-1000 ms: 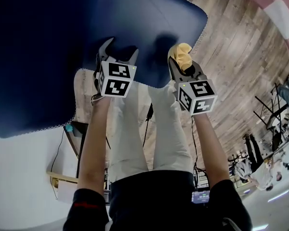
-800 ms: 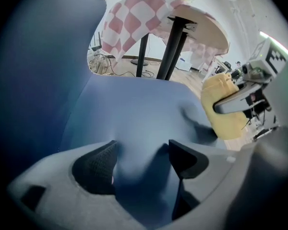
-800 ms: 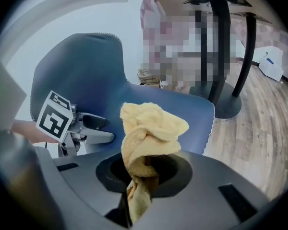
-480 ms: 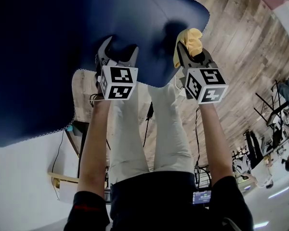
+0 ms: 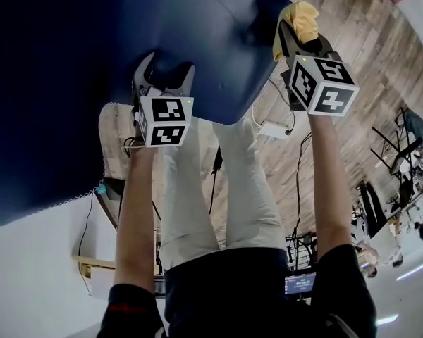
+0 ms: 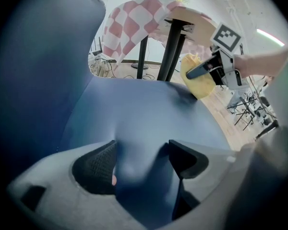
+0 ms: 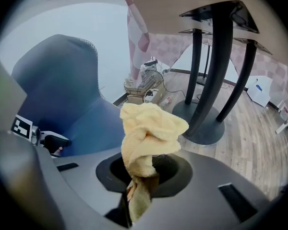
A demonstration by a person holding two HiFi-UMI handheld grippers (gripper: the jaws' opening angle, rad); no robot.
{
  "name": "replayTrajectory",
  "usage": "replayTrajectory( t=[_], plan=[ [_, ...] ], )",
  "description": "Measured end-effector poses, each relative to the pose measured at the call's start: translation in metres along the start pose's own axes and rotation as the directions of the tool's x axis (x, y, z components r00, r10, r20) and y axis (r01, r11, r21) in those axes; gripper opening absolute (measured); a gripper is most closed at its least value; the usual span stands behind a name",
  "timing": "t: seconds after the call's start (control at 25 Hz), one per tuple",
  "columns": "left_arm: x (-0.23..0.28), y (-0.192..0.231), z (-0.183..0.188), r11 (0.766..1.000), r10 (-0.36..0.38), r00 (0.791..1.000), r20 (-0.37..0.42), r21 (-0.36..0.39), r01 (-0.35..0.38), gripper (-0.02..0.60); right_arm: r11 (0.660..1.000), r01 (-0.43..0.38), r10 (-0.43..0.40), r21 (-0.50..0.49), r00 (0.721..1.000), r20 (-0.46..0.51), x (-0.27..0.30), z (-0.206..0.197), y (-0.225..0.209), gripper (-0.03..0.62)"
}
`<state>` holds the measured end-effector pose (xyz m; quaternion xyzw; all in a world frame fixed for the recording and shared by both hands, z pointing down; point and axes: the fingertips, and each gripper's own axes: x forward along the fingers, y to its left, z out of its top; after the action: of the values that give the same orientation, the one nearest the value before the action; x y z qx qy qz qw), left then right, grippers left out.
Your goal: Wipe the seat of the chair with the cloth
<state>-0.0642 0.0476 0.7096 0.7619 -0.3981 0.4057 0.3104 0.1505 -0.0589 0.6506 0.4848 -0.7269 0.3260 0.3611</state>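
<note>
The chair's dark blue seat (image 5: 204,27) fills the top of the head view, and its back (image 5: 42,90) is at the left. My left gripper (image 5: 162,72) is open over the seat's front edge, and blue padding (image 6: 144,114) shows between its jaws. My right gripper (image 5: 296,37) is shut on a crumpled yellow cloth (image 5: 302,16) at the seat's right edge. In the right gripper view the cloth (image 7: 151,128) sticks up out of the jaws, with the seat (image 7: 101,123) to the left behind it. From the left gripper view, the cloth (image 6: 197,80) hangs just above the seat's far right corner.
A table with a red-and-white chequered cover (image 6: 134,18) stands beyond the chair on black pedestal legs (image 7: 213,75). The floor is wooden (image 5: 366,83), with cables and a white adapter (image 5: 273,129) on it. The person's legs (image 5: 218,189) are just in front of the seat.
The right gripper has carried the cloth up and to the right, from the seat's front to its right edge. The left gripper has drifted slightly left and stays open.
</note>
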Motion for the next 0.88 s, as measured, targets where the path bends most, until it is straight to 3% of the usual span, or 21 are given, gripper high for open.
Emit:
replayTrajectory(
  t=[0.2, 0.44, 0.76, 0.88],
  plan=[
    [-0.001, 0.001, 0.001, 1.0, -0.012, 1.0, -0.005, -0.005, 0.012, 0.336, 0.995, 0.069, -0.072, -0.068, 0.997, -0.032, 0.005, 0.006, -0.024, 0.052],
    [-0.001, 0.0, -0.002, 1.0, -0.024, 1.0, 0.002, -0.01, 0.024, 0.336, 0.984, 0.089, -0.1, -0.153, 0.992, -0.071, 0.026, -0.002, -0.018, 0.054],
    [-0.001, 0.001, -0.001, 1.0, -0.019, 1.0, 0.008, -0.006, 0.019, 0.336, 0.987, 0.097, -0.107, -0.131, 0.992, -0.07, 0.04, 0.001, -0.007, 0.055],
    [0.0, -0.001, 0.0, 1.0, -0.028, 1.0, -0.005, -0.006, 0.028, 0.337, 0.993, 0.057, -0.064, -0.105, 0.996, -0.06, 0.042, 0.006, 0.001, 0.055]
  ],
)
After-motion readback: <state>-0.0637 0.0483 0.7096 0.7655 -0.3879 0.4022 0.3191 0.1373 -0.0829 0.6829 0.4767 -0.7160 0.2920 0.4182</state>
